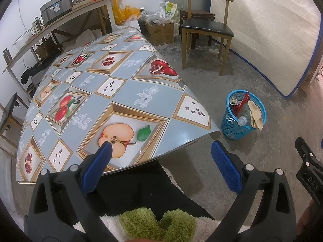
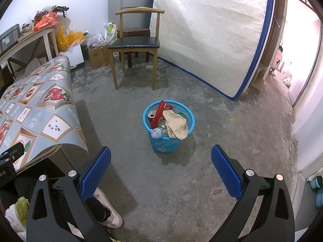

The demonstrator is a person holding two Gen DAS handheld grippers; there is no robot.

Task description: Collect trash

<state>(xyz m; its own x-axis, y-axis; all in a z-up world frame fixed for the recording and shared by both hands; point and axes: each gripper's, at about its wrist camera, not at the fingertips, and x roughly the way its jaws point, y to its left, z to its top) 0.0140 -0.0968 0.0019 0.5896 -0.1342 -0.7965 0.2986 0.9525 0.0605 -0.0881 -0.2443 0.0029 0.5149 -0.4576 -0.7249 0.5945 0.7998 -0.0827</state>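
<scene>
A blue mesh trash basket (image 2: 168, 142) (image 1: 237, 128) stands on the concrete floor, right of the table. It holds a red carton (image 2: 160, 113), a soda can (image 2: 151, 114), a clear plastic bottle (image 2: 158, 132) and a crumpled beige paper (image 2: 176, 125) that hangs over its rim. My right gripper (image 2: 161, 159) is open and empty, held above the floor just in front of the basket. My left gripper (image 1: 161, 155) is open and empty over the near right corner of the table (image 1: 113, 92), whose fruit-print cloth carries no trash.
A wooden chair (image 2: 135, 44) with a black seat stands behind the basket, and a mattress (image 2: 212, 36) leans on the wall to its right. Cardboard boxes (image 1: 160, 32) and bags crowd the far corner. A cluttered side shelf (image 1: 60, 18) runs along the left wall. A person's shoe (image 2: 109, 211) is below.
</scene>
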